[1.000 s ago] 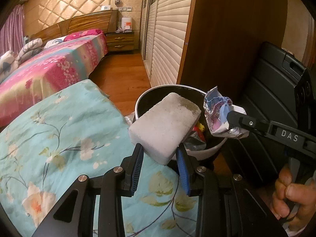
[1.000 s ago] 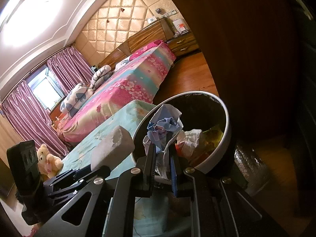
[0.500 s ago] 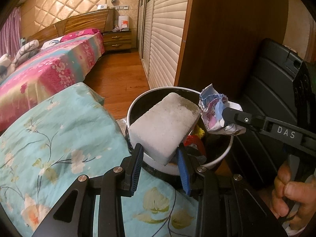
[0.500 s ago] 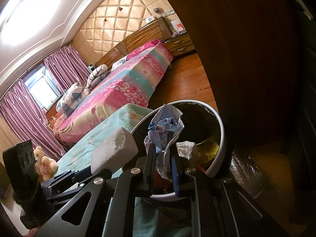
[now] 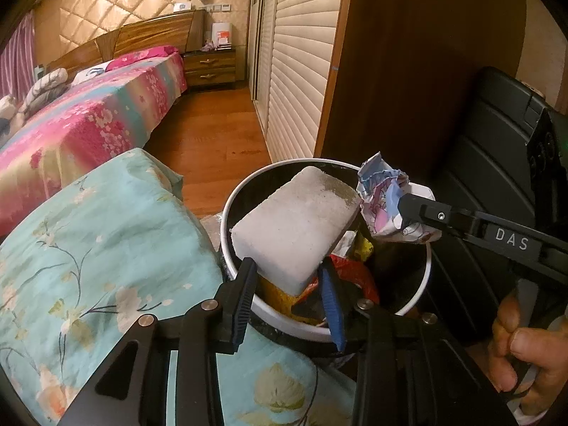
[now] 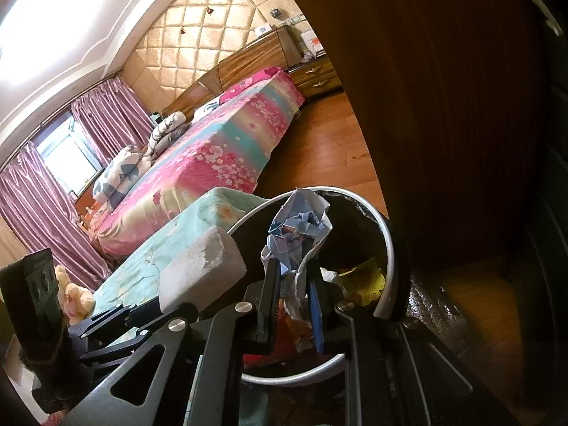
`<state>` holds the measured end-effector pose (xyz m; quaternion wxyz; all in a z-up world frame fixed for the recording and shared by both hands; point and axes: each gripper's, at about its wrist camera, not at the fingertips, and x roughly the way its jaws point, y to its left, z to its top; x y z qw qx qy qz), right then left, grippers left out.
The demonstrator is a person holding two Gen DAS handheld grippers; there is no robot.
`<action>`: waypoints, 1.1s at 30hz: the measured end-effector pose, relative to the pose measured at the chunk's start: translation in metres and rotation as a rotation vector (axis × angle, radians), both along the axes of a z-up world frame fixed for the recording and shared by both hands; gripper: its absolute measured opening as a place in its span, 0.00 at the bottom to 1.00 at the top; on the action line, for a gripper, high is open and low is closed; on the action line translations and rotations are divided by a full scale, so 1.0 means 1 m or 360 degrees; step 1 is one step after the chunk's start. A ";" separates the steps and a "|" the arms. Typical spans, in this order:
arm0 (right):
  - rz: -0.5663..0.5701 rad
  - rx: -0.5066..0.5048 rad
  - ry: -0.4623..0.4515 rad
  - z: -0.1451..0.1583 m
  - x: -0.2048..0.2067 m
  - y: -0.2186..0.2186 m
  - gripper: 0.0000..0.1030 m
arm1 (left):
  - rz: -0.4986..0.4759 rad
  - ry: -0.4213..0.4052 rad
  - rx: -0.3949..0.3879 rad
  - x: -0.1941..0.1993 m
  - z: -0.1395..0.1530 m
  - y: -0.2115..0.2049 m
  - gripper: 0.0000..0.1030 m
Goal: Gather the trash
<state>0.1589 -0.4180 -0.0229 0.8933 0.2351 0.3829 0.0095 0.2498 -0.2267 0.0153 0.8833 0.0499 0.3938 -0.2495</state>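
holding both grippers over the bin (image 5: 424,277) now. my left gripper (image 5: 289,293) has the grey foam block (image 5: 294,227) between its fingers, the block's low end pinched there and the rest tilting up and forward above the bin's mouth; those jaws have just been easing apart, yet the block sits between the pads and i read it as gripped. my right gripper (image 6: 293,284) is clamped nearly closed on the crumpled paper wad (image 6: 301,227), which sticks up past the fingertips, just beside the block's far corner and above the bin's far side.

the block is pale grey, rectangular, grainy, with a scuffed darker patch at its upper end. the wad is white paper printed in blue and pink, tightly creased. inside the round white-rimmed, dark-lined bin lie red and yellow wrappers (image 5: 355,273) and some white paper.

the bin stands beside a surface covered in a teal floral cloth (image 5: 88,248). beyond are a wooden floor (image 5: 213,135), a bed with a pink flowered cover (image 5: 88,124), a louvred wardrobe (image 5: 301,53) and purple curtains (image 6: 32,198). a hand (image 5: 525,351) grips the right tool's handle.
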 end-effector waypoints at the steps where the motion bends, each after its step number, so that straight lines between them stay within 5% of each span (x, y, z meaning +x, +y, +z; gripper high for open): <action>1: -0.0002 0.0002 0.0005 0.000 0.000 0.000 0.17 | 0.0000 0.0005 -0.0001 0.002 0.000 -0.001 0.37; 3: -0.0007 0.0013 0.0018 -0.001 0.002 -0.002 0.23 | 0.0005 0.0003 -0.0008 -0.001 0.001 -0.001 0.37; 5: -0.0018 0.0031 0.0023 -0.001 0.003 -0.004 0.43 | 0.0006 0.0008 -0.0018 0.000 0.002 0.000 0.40; 15: -0.0024 0.0069 -0.0021 0.005 -0.009 0.004 0.58 | 0.0104 0.0026 -0.0105 -0.021 0.000 0.030 0.48; 19: 0.0005 0.0057 -0.0060 0.013 -0.019 0.018 0.72 | 0.0172 0.0006 -0.0154 -0.043 0.002 0.051 0.55; 33: 0.0113 -0.0087 -0.0307 0.039 -0.076 0.097 0.91 | 0.0476 -0.0328 -0.0210 -0.169 0.021 0.137 0.74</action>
